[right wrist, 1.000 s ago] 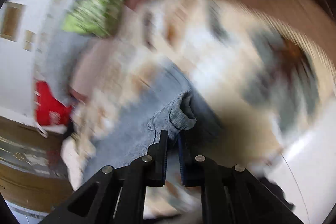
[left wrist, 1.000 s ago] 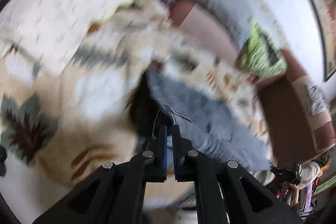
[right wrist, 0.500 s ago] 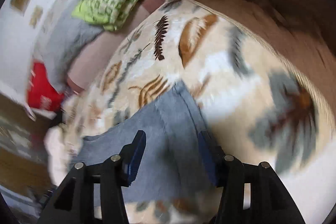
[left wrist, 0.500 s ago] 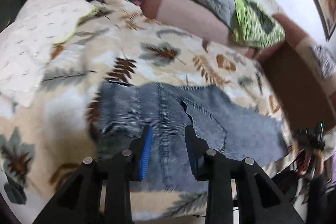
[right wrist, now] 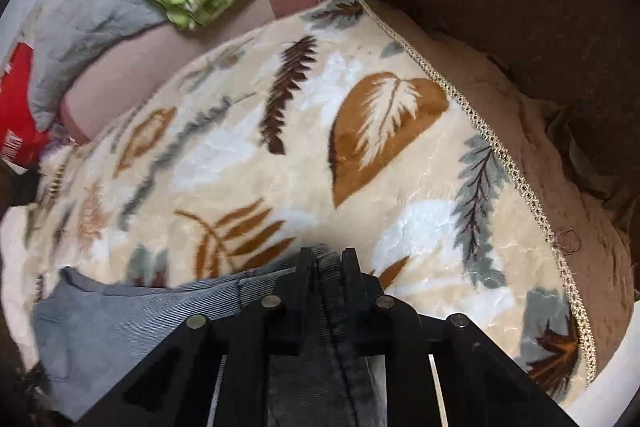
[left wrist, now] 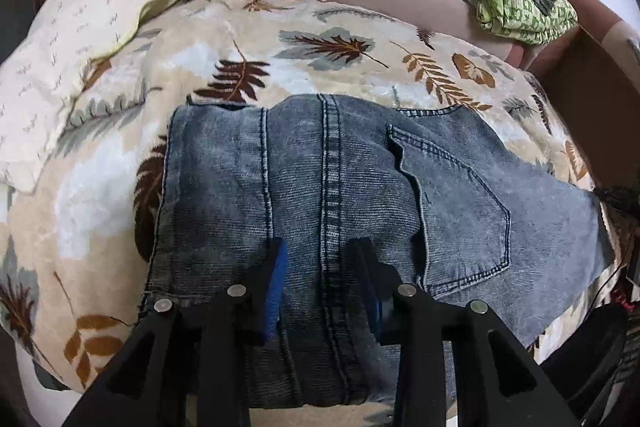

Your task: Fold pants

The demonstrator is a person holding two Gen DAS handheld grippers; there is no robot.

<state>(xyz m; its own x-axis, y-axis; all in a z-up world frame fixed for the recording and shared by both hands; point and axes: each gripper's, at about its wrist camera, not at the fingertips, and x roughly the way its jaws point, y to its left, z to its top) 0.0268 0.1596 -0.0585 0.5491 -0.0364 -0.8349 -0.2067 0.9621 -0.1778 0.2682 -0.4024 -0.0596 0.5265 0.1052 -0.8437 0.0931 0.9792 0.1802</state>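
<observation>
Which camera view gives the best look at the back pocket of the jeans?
The left wrist view: the back pocket lies in full sight on the jeans, its stitched outline sharp. The right wrist view shows only a blurred edge of the jeans and no pocket.

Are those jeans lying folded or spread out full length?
Folded. The jeans form a compact block on the leaf-print blanket, with a back pocket on top and no leg stretching out.
</observation>
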